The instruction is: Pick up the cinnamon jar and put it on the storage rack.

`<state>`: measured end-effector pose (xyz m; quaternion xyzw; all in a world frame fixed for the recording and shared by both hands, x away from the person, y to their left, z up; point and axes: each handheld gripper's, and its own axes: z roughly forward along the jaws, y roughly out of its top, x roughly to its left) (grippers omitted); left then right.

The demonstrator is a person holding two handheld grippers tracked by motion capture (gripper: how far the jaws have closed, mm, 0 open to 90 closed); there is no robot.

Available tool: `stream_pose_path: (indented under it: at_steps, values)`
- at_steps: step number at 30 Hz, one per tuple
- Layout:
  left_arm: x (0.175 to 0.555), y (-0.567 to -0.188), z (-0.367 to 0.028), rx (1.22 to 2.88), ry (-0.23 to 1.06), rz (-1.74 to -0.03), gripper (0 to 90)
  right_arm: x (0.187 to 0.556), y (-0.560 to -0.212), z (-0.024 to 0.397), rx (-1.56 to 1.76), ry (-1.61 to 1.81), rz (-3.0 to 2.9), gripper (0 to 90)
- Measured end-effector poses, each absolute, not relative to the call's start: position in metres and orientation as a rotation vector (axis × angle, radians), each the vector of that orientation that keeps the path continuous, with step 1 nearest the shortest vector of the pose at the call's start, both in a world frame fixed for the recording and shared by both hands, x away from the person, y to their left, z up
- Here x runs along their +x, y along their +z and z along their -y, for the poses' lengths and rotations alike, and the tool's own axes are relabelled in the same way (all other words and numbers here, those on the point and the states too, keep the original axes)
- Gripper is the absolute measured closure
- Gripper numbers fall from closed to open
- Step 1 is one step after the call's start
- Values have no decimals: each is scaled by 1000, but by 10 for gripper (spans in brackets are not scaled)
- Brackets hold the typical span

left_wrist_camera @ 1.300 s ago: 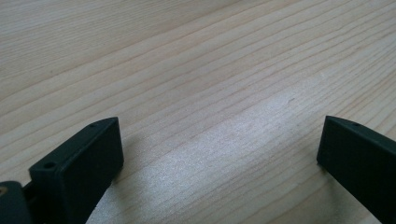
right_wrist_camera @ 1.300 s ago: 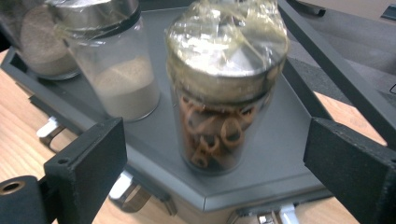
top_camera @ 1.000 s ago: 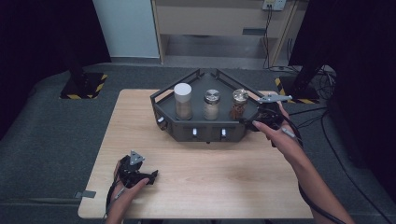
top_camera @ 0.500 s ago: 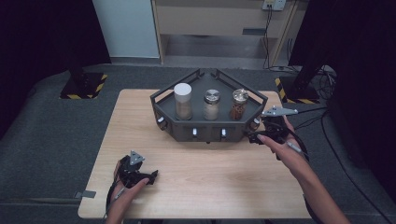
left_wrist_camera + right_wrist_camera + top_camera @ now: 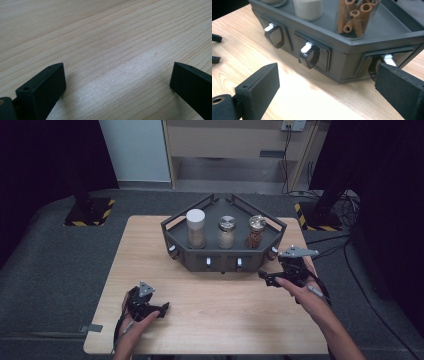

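Apparently I was approaching the spice rack on the table's far half, right gripper unclenched and empty beside its front drawer handles; left gripper rested agape. Next: align on 1 handle.

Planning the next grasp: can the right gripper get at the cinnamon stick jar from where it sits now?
Probably not head-on. The right gripper sits low at the black rack's front corner, jaws open, and the rack's front wall stands between it and the cinnamon stick jar. Lifting over the wall looks unobstructed.
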<state>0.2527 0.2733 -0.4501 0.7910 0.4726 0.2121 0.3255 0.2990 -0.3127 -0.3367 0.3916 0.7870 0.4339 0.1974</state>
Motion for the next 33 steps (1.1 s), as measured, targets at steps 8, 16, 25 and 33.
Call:
stream_pose_path:
  at_steps: [8, 16, 25, 33]
  values:
    - [253, -450, -273, 2073, 556, -1239, 0, 290, -351, 306, 1088, 1198, -2236, 59]
    - [253, -450, -273, 2074, 556, -1239, 0, 281, -365, 298, 1082, 1226, -2267, 59]
    - [253, -450, -273, 2074, 556, -1239, 0, 277, -384, 288, 1080, 1221, -2306, 59]
    - [253, -450, -273, 2074, 556, -1239, 0, 274, -402, 278, 1081, 1202, -2329, 59]
